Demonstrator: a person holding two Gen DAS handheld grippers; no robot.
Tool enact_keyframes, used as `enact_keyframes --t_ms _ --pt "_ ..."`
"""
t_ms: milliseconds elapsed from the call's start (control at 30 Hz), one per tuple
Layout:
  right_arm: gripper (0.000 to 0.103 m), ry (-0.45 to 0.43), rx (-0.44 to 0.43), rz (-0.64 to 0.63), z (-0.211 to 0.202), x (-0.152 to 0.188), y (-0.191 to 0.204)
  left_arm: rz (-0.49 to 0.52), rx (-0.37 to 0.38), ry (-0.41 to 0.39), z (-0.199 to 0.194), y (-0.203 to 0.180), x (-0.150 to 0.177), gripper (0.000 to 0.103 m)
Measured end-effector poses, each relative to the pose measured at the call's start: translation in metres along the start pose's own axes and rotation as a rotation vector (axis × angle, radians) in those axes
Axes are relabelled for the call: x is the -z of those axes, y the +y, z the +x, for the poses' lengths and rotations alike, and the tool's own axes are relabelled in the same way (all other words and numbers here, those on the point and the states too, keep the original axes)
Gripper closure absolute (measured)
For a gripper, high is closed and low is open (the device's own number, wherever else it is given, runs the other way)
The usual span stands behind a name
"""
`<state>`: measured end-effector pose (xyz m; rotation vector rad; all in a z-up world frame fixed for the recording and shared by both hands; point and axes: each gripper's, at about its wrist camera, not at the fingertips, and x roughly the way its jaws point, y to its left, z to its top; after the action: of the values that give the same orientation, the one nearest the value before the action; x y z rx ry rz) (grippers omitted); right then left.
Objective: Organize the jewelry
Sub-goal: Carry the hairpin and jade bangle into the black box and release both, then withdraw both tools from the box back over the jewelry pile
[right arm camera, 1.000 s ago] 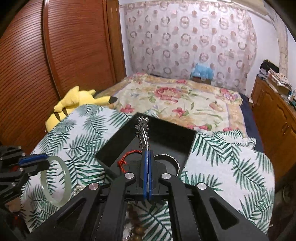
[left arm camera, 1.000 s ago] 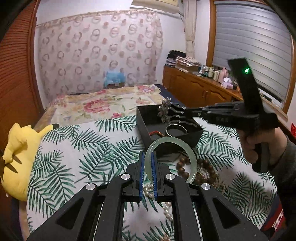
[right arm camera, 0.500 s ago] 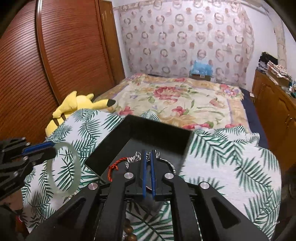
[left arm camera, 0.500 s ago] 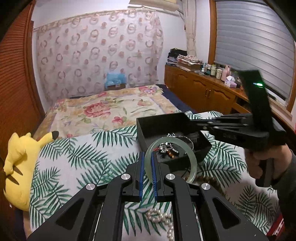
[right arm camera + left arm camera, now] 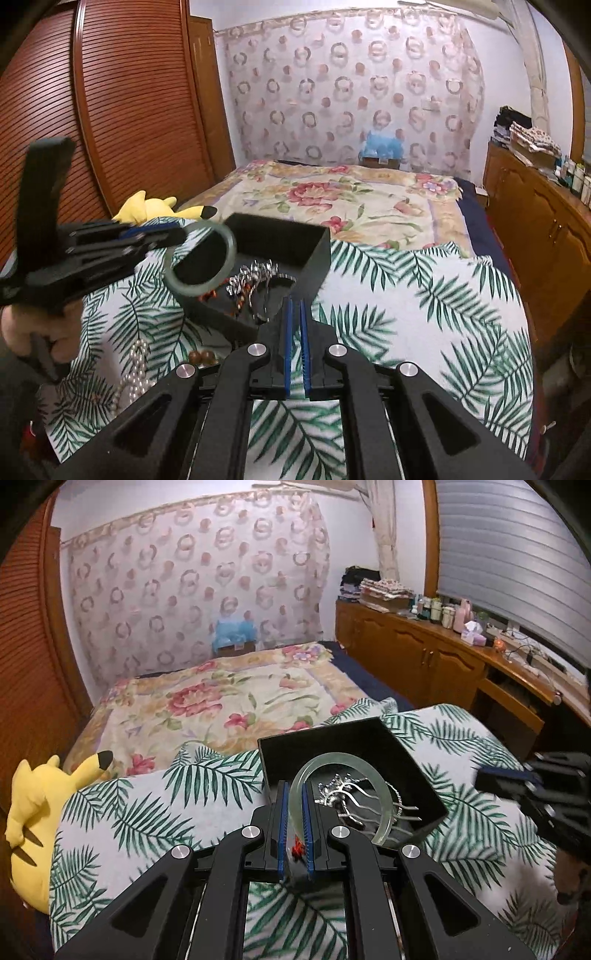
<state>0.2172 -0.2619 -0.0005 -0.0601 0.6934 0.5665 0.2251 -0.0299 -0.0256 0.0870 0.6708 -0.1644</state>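
My left gripper (image 5: pixel 294 794) is shut on a pale green jade bangle (image 5: pixel 347 766) and holds it over the near part of the black jewelry box (image 5: pixel 280 755). In the box lie a silver hair comb (image 5: pixel 343 794), a red cord (image 5: pixel 296 849) and a thin metal bangle. In the right wrist view the bangle (image 5: pixel 201 258) hangs over the box's (image 5: pixel 317 258) left corner, beside the silver comb (image 5: pixel 255 277). My right gripper (image 5: pixel 295 306) is nearly closed and empty, just in front of the box. It shows blurred in the left wrist view (image 5: pixel 498 779).
A pearl necklace (image 5: pixel 135 369) and brown wooden beads (image 5: pixel 201 356) lie on the palm-leaf cloth (image 5: pixel 406 314) left of the box. A yellow plush toy (image 5: pixel 29 812) sits at the cloth's left edge. A flowered bed lies beyond, wooden cabinets to the right.
My right gripper let the silver comb go into the box and drew back to the right. My left gripper carried the jade bangle forward over the box.
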Motion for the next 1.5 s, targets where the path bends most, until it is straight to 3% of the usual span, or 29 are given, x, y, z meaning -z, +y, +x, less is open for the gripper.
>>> enact_keyframes --t_ms 467,867,967,1133,1500 --pt "0.096 0.018 -0.012 -0.02 -0.002 0.017 0.012 -0.007 -0.02 0.045 0.024 0.001 -0.001 0.096" --pt "0.096 0.032 0.0 -0.046 -0.005 0.032 0.027 0.011 0.024 0.038 0.006 -0.008 0.005 0.095" --pt "0.096 0.027 0.0 -0.042 -0.012 0.039 0.032 0.013 0.033 0.023 -0.008 -0.008 0.01 0.072" --pt "0.096 0.014 -0.005 -0.027 -0.028 0.052 0.039 0.013 0.051 0.019 -0.028 -0.007 0.027 0.071" --pt "0.089 0.017 0.011 -0.032 -0.049 0.085 0.058 0.008 0.048 0.041 -0.066 0.004 0.077 0.026"
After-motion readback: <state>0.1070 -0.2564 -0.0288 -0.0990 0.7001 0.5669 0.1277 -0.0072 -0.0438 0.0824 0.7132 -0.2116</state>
